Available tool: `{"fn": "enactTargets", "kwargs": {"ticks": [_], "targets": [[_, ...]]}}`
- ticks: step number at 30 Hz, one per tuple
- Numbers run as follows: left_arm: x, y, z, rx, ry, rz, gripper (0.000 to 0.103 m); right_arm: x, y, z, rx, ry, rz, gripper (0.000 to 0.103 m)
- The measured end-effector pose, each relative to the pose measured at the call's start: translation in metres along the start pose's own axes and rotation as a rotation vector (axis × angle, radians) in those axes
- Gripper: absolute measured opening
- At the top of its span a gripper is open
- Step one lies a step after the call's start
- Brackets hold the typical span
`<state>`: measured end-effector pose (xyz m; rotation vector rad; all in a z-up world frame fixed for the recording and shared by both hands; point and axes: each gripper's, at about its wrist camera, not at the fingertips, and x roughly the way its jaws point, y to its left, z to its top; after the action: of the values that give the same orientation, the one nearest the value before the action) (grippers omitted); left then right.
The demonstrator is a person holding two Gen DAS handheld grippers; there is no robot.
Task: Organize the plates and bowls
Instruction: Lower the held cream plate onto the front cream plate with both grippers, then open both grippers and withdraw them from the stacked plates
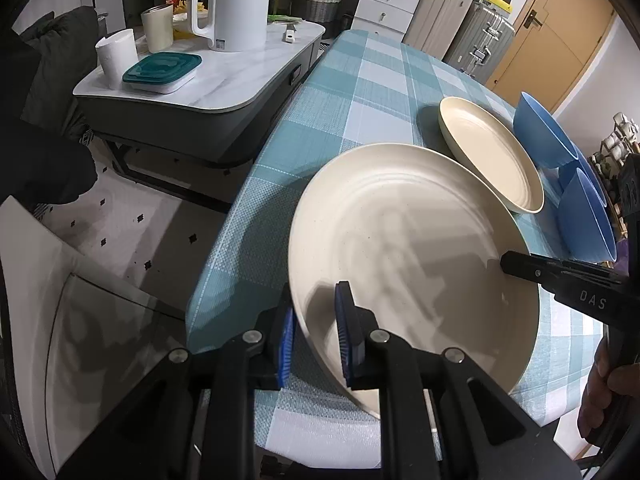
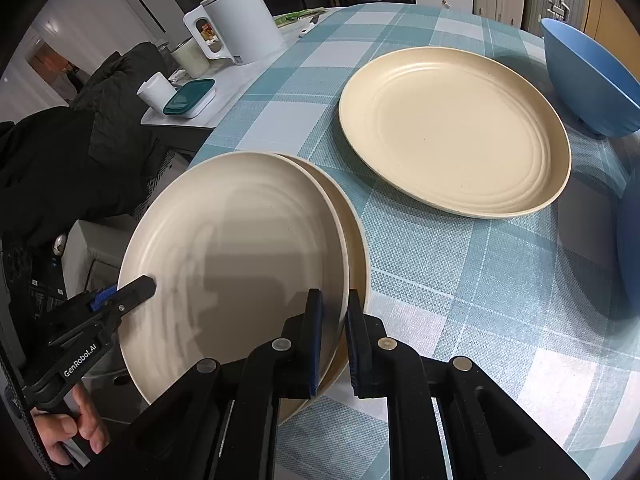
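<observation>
A cream plate (image 1: 400,248) (image 2: 240,240) lies tilted on a second cream plate (image 2: 354,240), near the table's left edge. My left gripper (image 1: 315,296) (image 2: 136,288) straddles its near-left rim with the pads slightly apart, and I see no pinch. My right gripper (image 2: 334,294) (image 1: 508,262) is shut on the opposite rim, where both plates' edges run between its fingers. A third cream plate (image 2: 452,132) (image 1: 492,156) lies flat farther back. Two blue bowls (image 1: 540,128) (image 1: 584,216) stand beyond it; one bowl (image 2: 588,76) shows fully in the right wrist view.
The table wears a teal checked cloth (image 2: 480,300). To its left a marble side table (image 1: 224,92) carries a white kettle (image 1: 236,4), a cup (image 1: 118,56) and a teal-lidded box (image 1: 160,68). Suitcases (image 1: 476,28) and drawers (image 1: 384,0) line the back. A hand (image 2: 80,420) holds the left gripper.
</observation>
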<state>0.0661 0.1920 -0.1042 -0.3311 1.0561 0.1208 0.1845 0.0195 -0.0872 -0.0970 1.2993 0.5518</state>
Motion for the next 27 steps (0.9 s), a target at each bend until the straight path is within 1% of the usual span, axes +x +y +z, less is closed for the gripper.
{"fn": "enactTargets", "kwargs": {"ticks": [2,6,9,12,15,21,24,27], "targets": [[0.001,-0.001,-0.001,-0.005,0.002,-0.002,0.021,0.000,0.000,-0.001,-0.001,-0.005,-0.001,0.011],[0.003,-0.010,-0.001,0.027,-0.006,0.026,0.025,-0.001,-0.004,-0.003,0.014,-0.007,0.014,0.011],[0.003,-0.009,-0.001,0.027,-0.004,0.019,0.025,-0.003,-0.006,-0.003,0.016,-0.012,0.019,0.011],[0.004,-0.009,-0.002,0.027,0.002,0.011,0.027,-0.006,-0.006,-0.002,0.011,-0.026,0.006,0.011],[0.004,-0.011,-0.002,0.041,0.000,0.025,0.029,-0.009,-0.006,-0.001,0.006,-0.037,-0.002,0.011],[0.008,-0.016,-0.002,0.059,0.007,0.042,0.031,-0.013,-0.008,0.000,0.003,-0.060,-0.013,0.011],[0.010,-0.016,-0.003,0.063,0.014,0.043,0.031,-0.014,-0.008,0.000,-0.007,-0.068,-0.031,0.011],[0.017,-0.017,-0.005,0.055,0.035,0.033,0.036,-0.015,-0.010,-0.001,-0.010,-0.072,-0.035,0.011]]}}
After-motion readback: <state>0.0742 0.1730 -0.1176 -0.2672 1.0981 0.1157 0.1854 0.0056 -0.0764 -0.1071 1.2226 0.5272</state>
